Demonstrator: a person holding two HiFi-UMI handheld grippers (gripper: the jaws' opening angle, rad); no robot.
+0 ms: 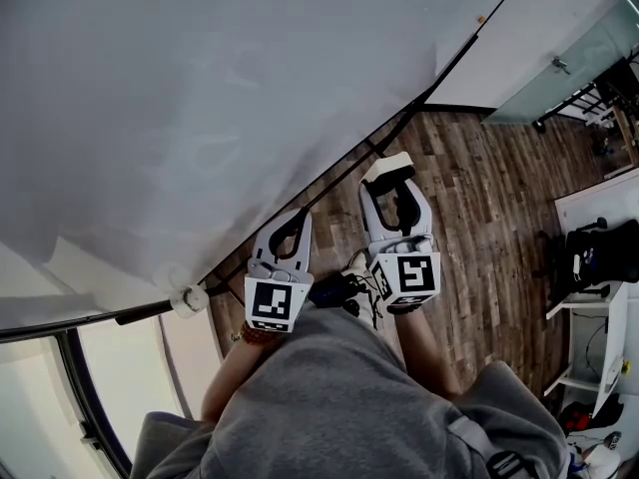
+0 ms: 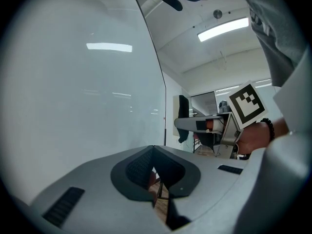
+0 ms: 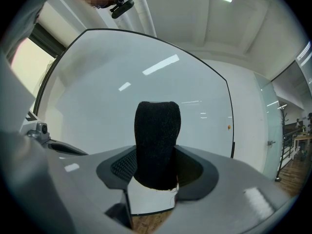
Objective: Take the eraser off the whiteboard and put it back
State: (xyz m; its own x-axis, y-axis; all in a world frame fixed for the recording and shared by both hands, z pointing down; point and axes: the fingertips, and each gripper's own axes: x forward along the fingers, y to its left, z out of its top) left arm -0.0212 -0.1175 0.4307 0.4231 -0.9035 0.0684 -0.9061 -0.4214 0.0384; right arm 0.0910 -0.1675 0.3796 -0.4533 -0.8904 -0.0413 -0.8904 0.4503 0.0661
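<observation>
Right claw grips the eraser near the whiteboard; left claw is closed.

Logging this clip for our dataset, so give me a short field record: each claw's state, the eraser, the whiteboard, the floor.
left claw: jaws together, nothing between them
right claw: closed on the eraser
eraser: black felt, sticks out past the jaws; contact with board unclear
whiteboard: glossy white, no writing visible
floor: wood planks
</observation>
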